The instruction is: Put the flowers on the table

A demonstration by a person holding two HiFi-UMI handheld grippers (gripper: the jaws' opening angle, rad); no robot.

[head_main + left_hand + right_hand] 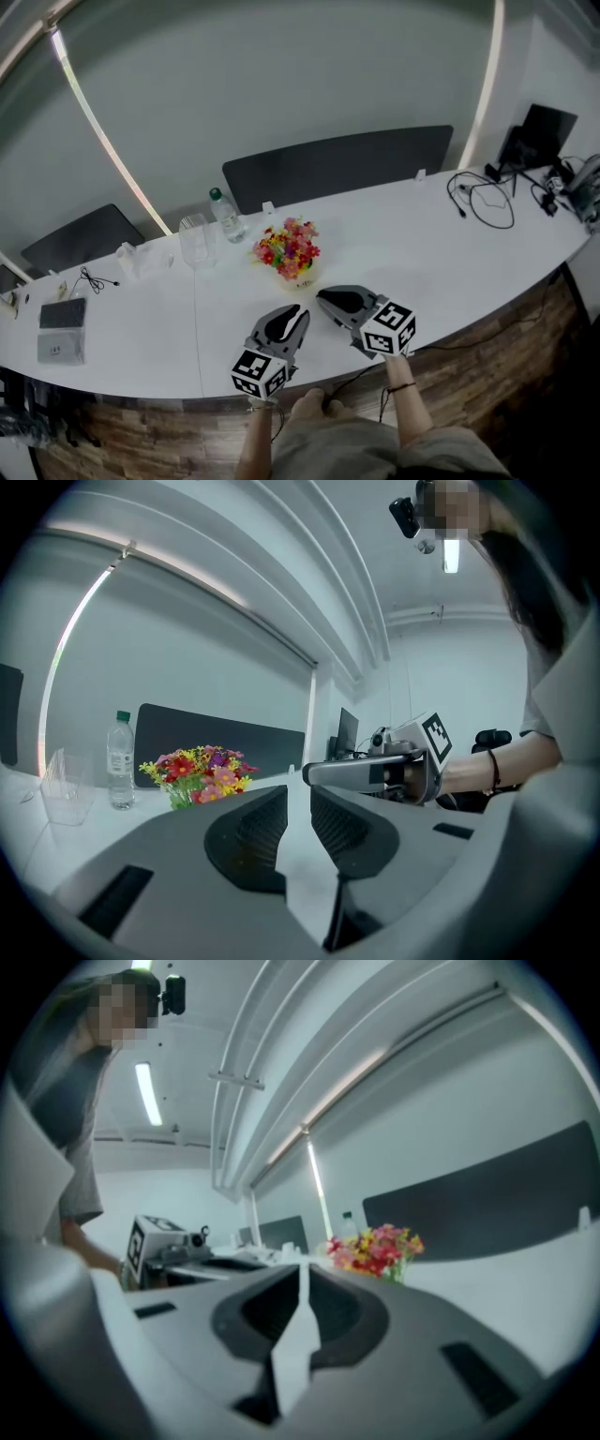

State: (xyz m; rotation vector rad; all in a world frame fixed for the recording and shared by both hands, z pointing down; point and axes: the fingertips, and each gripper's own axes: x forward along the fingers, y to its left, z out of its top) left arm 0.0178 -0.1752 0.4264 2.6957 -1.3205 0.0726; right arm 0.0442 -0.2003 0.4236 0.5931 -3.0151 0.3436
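The flowers, a bright mixed bunch, stand in a small pale pot on the white table at the centre of the frame. Up and left of them are a clear glass that looks empty and a green-capped bottle. Just below the pot, the left gripper has its jaws a narrow gap apart, holding nothing. The right gripper is closed and empty.

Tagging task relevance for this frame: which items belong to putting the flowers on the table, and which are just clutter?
Job: flowers, table, left gripper, right gripper, both empty.
Lying about: glass, water bottle, cables, monitor.
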